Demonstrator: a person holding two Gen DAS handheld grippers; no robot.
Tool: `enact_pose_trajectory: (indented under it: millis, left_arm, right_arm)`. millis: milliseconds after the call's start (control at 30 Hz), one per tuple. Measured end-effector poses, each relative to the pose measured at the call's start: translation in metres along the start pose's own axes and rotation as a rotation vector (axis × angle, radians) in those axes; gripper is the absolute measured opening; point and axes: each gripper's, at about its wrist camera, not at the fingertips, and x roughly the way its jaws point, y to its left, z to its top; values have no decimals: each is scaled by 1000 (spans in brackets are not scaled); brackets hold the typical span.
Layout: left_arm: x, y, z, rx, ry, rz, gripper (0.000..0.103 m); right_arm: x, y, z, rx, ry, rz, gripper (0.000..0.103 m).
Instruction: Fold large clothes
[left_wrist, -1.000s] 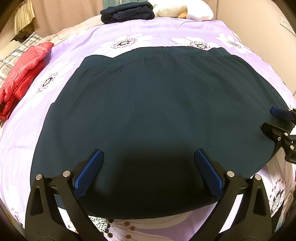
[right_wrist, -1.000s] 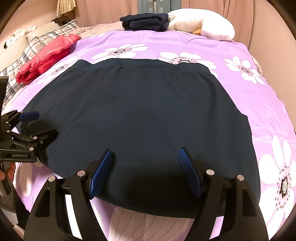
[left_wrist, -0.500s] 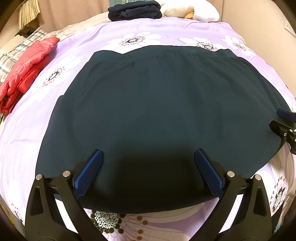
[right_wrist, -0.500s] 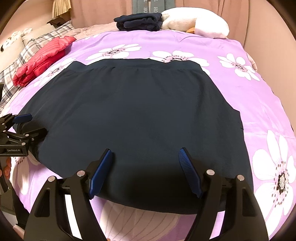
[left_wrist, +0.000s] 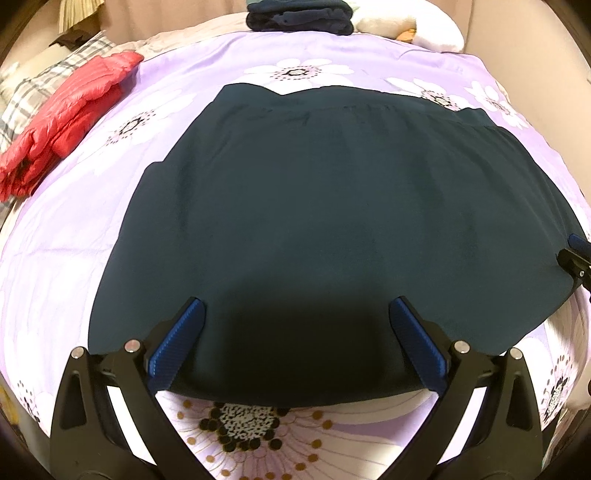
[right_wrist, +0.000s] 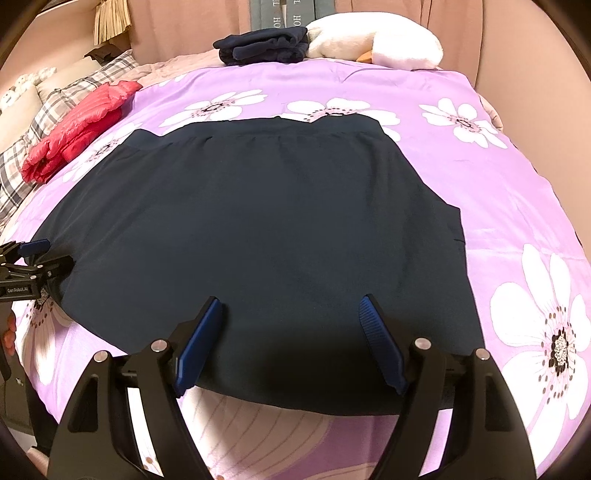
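A large dark navy garment (left_wrist: 332, 206) lies spread flat on the purple flowered bedspread (left_wrist: 66, 229), waistband at the far side; it also shows in the right wrist view (right_wrist: 280, 229). My left gripper (left_wrist: 295, 314) is open, hovering over the garment's near hem at its left part. My right gripper (right_wrist: 290, 314) is open over the near hem at its right part. Each gripper shows at the edge of the other's view: the right one (left_wrist: 578, 254), the left one (right_wrist: 33, 258). Neither holds any cloth.
A red puffer jacket (left_wrist: 62, 122) lies at the left on a plaid pillow (right_wrist: 22, 173). A folded dark garment (right_wrist: 264, 46) and a white plush toy (right_wrist: 380, 37) sit at the bed's far end. A wall rises at the right.
Both grippers have pulled back and risen slightly, so the garment looks smaller and farther away. Both stay open. The garment has not moved.
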Motion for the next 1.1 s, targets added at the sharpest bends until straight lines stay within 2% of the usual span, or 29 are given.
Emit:
enact_pose_trajectory:
  millis: [233,800,1100]
  left_arm:
    - [-2,10,-4,-40,7,-8,101]
    - [-9,41,-23,-173,24,-99,101]
    - [-9,50,-27,-211,31,-119,101]
  right_arm:
    - [-5,-13,-5,23,-1,2,77]
    - [-14,-33,-13,63,-5,22,77]
    - [-18,-41,-17,88,-5,38,77]
